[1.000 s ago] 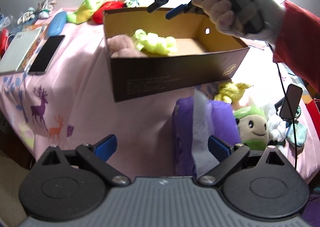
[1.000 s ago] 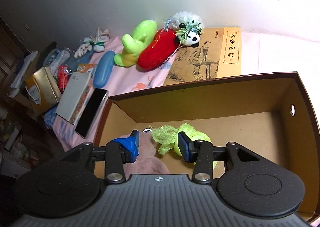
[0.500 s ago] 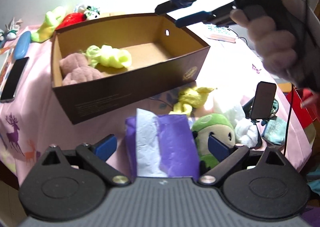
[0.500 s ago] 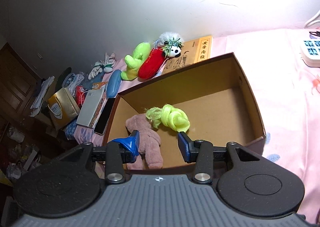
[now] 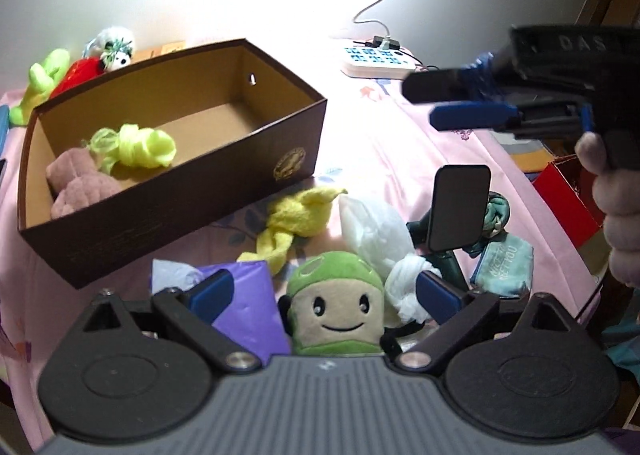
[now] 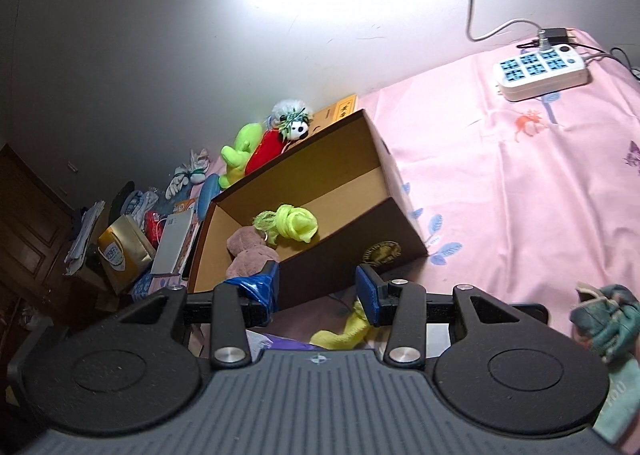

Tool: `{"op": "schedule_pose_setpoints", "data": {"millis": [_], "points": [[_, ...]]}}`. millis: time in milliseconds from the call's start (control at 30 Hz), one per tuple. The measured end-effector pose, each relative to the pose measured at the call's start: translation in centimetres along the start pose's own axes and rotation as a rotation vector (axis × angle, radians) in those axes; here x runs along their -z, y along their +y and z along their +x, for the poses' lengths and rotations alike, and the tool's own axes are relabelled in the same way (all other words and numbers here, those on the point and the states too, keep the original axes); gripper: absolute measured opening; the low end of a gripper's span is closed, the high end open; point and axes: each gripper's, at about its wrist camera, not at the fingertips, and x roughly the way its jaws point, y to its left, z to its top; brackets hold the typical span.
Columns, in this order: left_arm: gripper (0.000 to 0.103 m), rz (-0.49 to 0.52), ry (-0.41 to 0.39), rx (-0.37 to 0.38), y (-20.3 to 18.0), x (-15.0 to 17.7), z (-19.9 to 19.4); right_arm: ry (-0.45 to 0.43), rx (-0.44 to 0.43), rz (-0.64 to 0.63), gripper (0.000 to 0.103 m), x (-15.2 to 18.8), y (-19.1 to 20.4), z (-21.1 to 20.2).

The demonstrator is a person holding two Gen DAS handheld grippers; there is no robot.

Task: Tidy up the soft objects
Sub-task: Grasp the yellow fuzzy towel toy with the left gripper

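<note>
Smiling plush in left view only, right fingers seemingly empty

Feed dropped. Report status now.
Both grippers, left and right, open, empty. Box holds two soft pieces. Green plush ahead of left, unobstructed.

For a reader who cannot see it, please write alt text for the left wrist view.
An open left gripper hovers over a smiling green plush beside a purple pack on a pink cloth. Behind, a brown box holds a neon-yellow bundle and a pink plush; the empty right gripper enters at right.
</note>
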Motion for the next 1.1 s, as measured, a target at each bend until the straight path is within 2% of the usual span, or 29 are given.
{"op": "schedule_pose_setpoints", "data": {"millis": [100,267,367,433,567,733,867,967,1033,1100], "points": [[0.096,0.027,-0.028,-0.026,0.0,-1.2,1.0,-0.029,0.030,0.044,0.027,1.1,-2.0,-2.0],[0.093,-0.012,-0.045,-0.062,1.3,-3.8,3.7,-0.063,0.093,0.099,0.027,2.6,-4.6,-4.2],[0.079,-0.001,-0.004,-0.057,1.3,-4.7,6.0,-0.080,0.119,0.123,0.027,3.2,-5.8,-5.2],[0.076,0.004,0.032,-0.057,1.2,-5.1,7.7,-0.088,0.124,0.139,0.027,3.4,-6.5,-5.7],[0.076,0.006,0.080,-0.075,1.6,-5.5,10.3,-0.101,0.141,0.155,0.027,3.6,-7.5,-6.3],[0.082,-0.060,0.162,-0.042,3.3,-5.8,13.0,-0.099,0.146,0.175,0.027,3.9,-8.3,-6.5],[0.088,-0.097,0.189,-0.023,3.7,-6.0,14.1,-0.093,0.148,0.187,0.027,3.9,-8.6,-6.2],[0.088,-0.126,0.216,-0.043,3.9,-6.2,15.3,-0.094,0.147,0.197,0.027,4.0,-8.7,-6.1],[0.081,-0.158,0.235,-0.052,4.3,-6.2,15.9,-0.096,0.147,0.201,0.027,4.0,-8.7,-6.1],[0.075,-0.189,0.249,-0.031,4.6,-6.0,16.2,-0.098,0.148,0.206,0.027,4.0,-8.8,-6.1]]}}
